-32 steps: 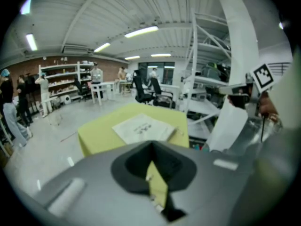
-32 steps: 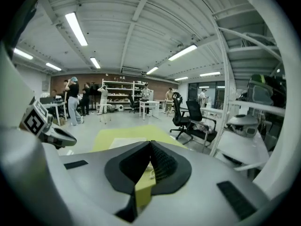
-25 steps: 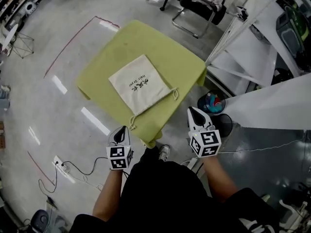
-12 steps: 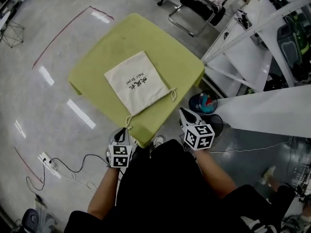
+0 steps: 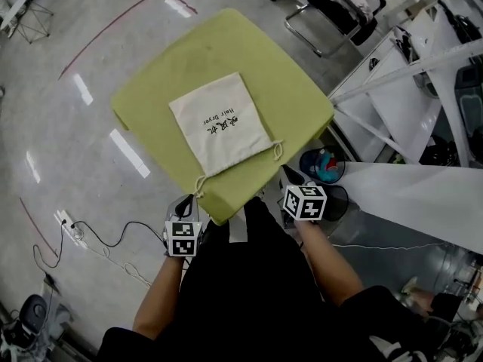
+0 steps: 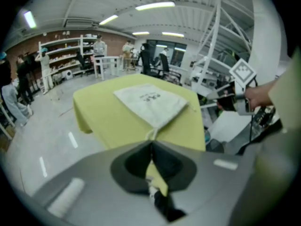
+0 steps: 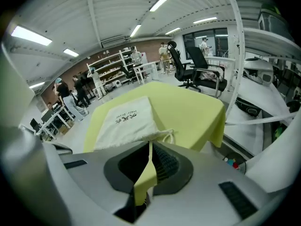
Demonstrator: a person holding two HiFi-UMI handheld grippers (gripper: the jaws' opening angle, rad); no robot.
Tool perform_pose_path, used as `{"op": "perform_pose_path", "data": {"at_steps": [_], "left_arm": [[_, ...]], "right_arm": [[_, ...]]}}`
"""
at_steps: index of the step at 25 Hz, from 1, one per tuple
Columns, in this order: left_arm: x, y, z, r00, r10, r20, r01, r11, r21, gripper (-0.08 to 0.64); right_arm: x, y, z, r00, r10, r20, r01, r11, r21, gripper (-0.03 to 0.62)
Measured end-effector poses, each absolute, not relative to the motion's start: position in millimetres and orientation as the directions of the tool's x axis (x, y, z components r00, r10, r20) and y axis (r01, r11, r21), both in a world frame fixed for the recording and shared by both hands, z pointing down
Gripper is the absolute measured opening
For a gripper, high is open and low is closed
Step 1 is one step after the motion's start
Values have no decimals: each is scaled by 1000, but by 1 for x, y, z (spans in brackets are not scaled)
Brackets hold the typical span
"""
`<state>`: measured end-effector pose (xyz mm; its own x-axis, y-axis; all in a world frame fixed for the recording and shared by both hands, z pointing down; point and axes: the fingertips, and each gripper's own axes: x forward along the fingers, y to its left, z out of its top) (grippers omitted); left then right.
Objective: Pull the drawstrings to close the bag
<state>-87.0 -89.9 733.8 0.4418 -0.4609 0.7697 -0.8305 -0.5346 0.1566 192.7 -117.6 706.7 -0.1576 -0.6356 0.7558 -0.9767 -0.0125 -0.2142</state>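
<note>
Nothing is pulled yet: the bag [image 5: 219,127] lies seemingly open on the table [image 5: 189,51]; left tongs [image 5: 186,202] and right tongs [image 5: 289,175] hang clenched, empty, near its drawstrings [image 5: 277,151].

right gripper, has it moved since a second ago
Yes. The right gripper has sunk and drawn in toward the yellow-green table's near edge, short of the bag's drawstring loop.
</note>
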Motion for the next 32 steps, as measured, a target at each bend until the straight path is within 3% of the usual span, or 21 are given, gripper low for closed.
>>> {"op": "perform_pose_path", "data": {"at_steps": [1, 2, 3, 4, 7, 19, 26, 32], "left_arm": [[-88, -90, 737, 427, -462, 777, -839, -523, 150, 1], [-89, -90, 741, 413, -459, 787, -847, -511, 146, 73], [-90, -89, 745, 399, -451, 798, -856, -496, 147, 164], [-90, -88, 750, 387, -439, 811, -865, -477, 155, 207], [-90, -85, 764, 365, -395, 843, -889, -417, 189, 260], [-87, -92, 789, 306, -352, 885, -915, -364, 172, 254], [-85, -92, 783, 233, -386, 893, -891, -453, 37, 221], [-81, -95, 782, 216, -394, 894, -887, -462, 10, 179]], "right_arm": [[194, -120, 713, -164, -629, 760, -977, -2, -213, 8], [195, -124, 719, -169, -622, 764, -978, 8, -210, 11], [197, -126, 726, -174, -614, 770, -978, 16, -208, 42], [199, -129, 733, -177, -605, 776, -978, 20, -208, 96], [207, -134, 752, -181, -576, 797, -976, 4, -219, 140], [222, -152, 787, -163, -539, 827, -978, -21, -206, 166], [221, -153, 793, -147, -519, 842, -987, 16, -163, 175], [213, -159, 787, -163, -518, 840, -986, 68, -150, 175]]}}
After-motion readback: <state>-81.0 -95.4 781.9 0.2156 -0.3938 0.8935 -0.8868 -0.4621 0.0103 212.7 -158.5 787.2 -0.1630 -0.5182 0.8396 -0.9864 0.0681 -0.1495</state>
